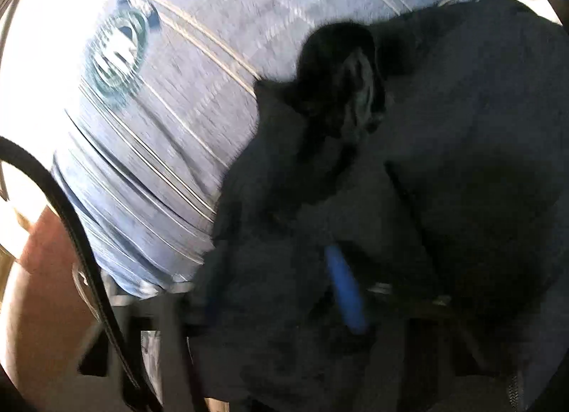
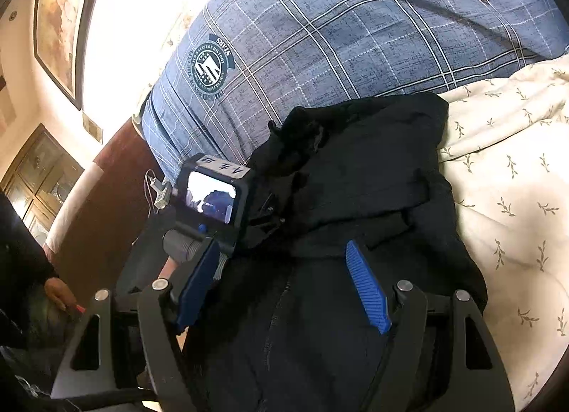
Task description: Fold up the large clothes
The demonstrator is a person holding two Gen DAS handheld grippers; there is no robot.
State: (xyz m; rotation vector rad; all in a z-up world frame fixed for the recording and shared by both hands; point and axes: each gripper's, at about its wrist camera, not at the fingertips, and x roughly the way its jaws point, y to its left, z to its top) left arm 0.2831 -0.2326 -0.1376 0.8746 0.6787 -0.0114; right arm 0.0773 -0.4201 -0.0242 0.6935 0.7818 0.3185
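- Nearest in the right wrist view: right gripper (image 2: 282, 285) at 6 o'clock, blue ribbed pads (image 2: 366, 287) spread wide and clamping nothing, poised over a dark zippered garment (image 2: 355, 181).
- Spread from 6 o'clock up to centre, bunched and creased, lying on a cream bedsheet (image 2: 498, 181) printed with small leaf sprigs at 3 o'clock.
- Seen just beyond, at 9 o'clock of centre: left gripper (image 1: 277, 287) from the outside, its small lit screen (image 2: 209, 198) facing the camera, fingers buried in the garment's edge.
- In the blurred left wrist view, only one blue pad (image 1: 346, 291) clearly seen at 6 o'clock, dark cloth heaped round it; cannot tell whether clamped on the fabric or loose.
- Behind the garment, from 10 to 2 o'clock: a person's blue plaid shirt (image 2: 320, 38) with a round teal badge (image 2: 209, 67), upside down, banner apparently reading "STATES"; ring lettering too small to read. Smeared beyond reading in the left view.
- Shown by the right view alone: bedsheet, a framed picture (image 2: 60, 21) at 10 o'clock, a glazed cabinet (image 2: 39, 177) at 9 o'clock.
- Shown by the left view alone: a black cable (image 1: 71, 220) curving down at 8 o'clock.
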